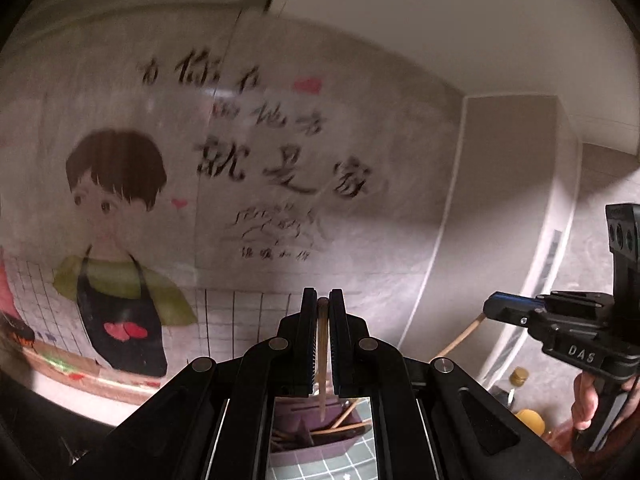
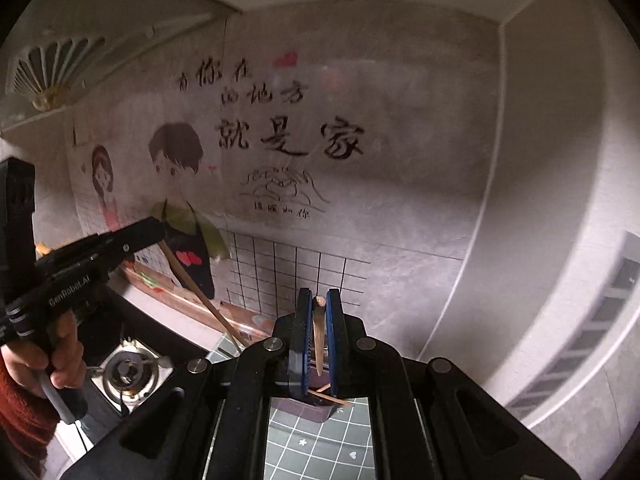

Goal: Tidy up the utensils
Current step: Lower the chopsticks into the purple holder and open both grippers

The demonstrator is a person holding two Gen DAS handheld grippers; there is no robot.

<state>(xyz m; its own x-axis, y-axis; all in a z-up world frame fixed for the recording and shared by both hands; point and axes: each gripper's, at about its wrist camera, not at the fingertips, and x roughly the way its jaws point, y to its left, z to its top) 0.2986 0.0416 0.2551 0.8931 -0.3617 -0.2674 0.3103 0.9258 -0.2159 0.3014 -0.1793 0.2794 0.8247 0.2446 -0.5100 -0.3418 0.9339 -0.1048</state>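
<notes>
Holding one wooden chopstick apiece, we had both grippers raised well clear of the purple utensil bin [image 1: 320, 438], which lay below and behind the fingertips in each wrist view.

Left gripper [image 1: 323, 300]: clenched on a chopstick [image 1: 322, 344]. The stick ran lengthwise between the pads, its blunt end just proud of the fingertips and its tapered end hanging down toward the bin.

Right gripper [image 2: 319, 298]: likewise clamped on a chopstick [image 2: 318, 332], seated the same way (the taper pointed down past the palm of the tool).

Handling notes, as we judged them:
- The chopsticks looked light, stiff and slender, so grip force mattered less than alignment.
- Smooth round wood between flat pads could pivot or slide, and a stick held near one end would swing about the pinch point.
- We considered the thick upper third the better place to take hold, where the section is widest.
- Breakage seemed unlikely, but dropping was the real risk.

More chopsticks [image 1: 344, 426] lay crossed in the bin under the left gripper. The tiled mat [image 2: 320, 444] showed beneath the right gripper. Which compartment each stick belonged to, we could not tell.
</notes>
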